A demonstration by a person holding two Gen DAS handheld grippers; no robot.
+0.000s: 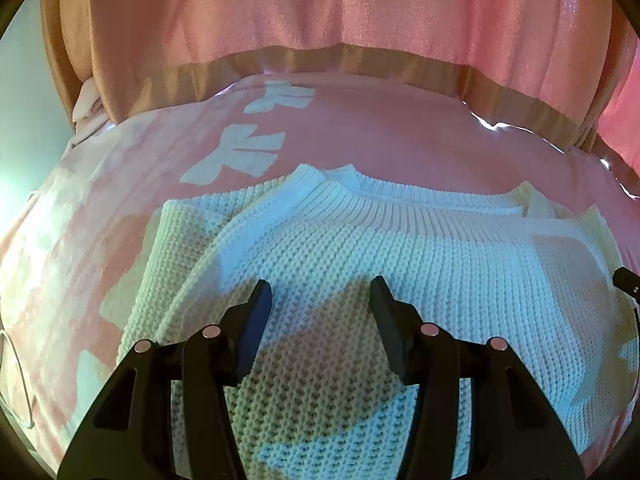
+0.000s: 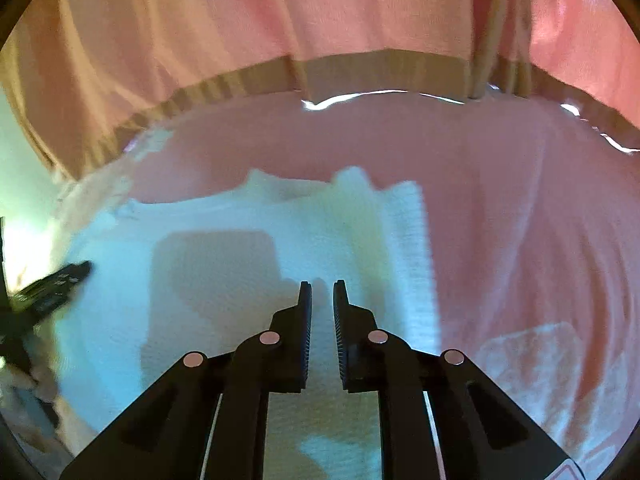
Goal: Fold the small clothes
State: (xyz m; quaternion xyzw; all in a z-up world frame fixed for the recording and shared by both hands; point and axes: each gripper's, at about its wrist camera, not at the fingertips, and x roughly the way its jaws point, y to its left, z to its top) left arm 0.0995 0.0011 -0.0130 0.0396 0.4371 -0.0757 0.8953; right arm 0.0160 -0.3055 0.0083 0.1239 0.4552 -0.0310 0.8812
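Observation:
A white chunky-knit sweater [image 1: 360,264] lies flat on a pink cover [image 1: 380,132], its ribbed collar [image 1: 384,200] on the far side. One sleeve [image 1: 180,248] is folded in along the left. My left gripper [image 1: 320,284] hovers open over the sweater's lower middle, with only knit showing between its fingers. In the right wrist view the sweater [image 2: 224,280] is blurred, its folded right edge [image 2: 408,248] running straight. My right gripper [image 2: 323,286] stands over that side, jaws a narrow gap apart with nothing between them. The left gripper [image 2: 60,280] shows as a dark blur at the far left.
A pink curtain with a tan hem [image 1: 320,12] hangs right behind the cover's far edge. The cover carries pale white patterns [image 1: 240,152]. A thin white cable [image 1: 16,380] loops at the left edge. Bare pink cover [image 2: 520,220] extends right of the sweater.

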